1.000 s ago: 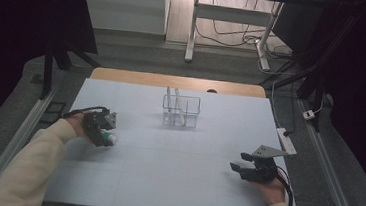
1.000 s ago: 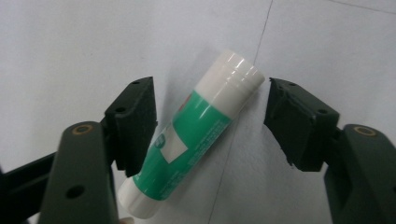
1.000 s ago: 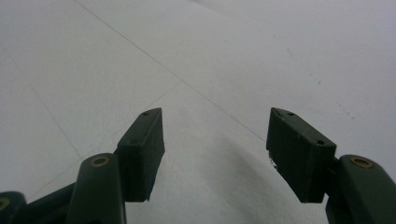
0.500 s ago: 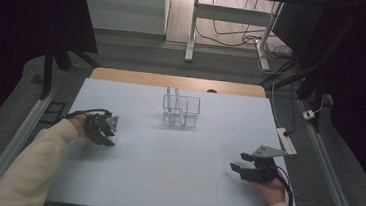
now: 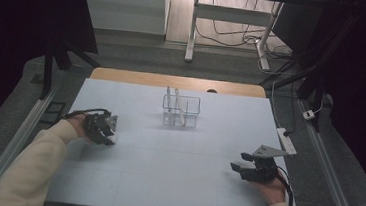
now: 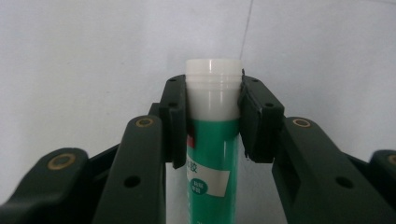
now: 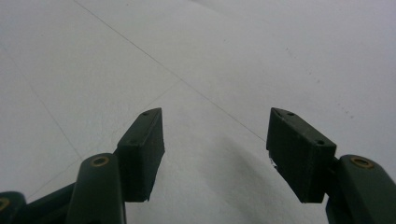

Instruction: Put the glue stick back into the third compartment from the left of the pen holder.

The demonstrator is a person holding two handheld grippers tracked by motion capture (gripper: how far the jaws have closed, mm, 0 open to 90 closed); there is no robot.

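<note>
Two pads (image 6: pixel 173 122) of left claw (image 6: pixel 212 119) just closed high on tube (image 6: pixel 211 140), near cap (image 6: pixel 214 86); could slip out when lifted. Right claw (image 7: pixel 215 154) open, empty.

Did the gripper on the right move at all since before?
No. The right hand-held gripper sits at the same spot near the table's right edge, just as far from the clear rack, with its jaws open and nothing between them.
</note>
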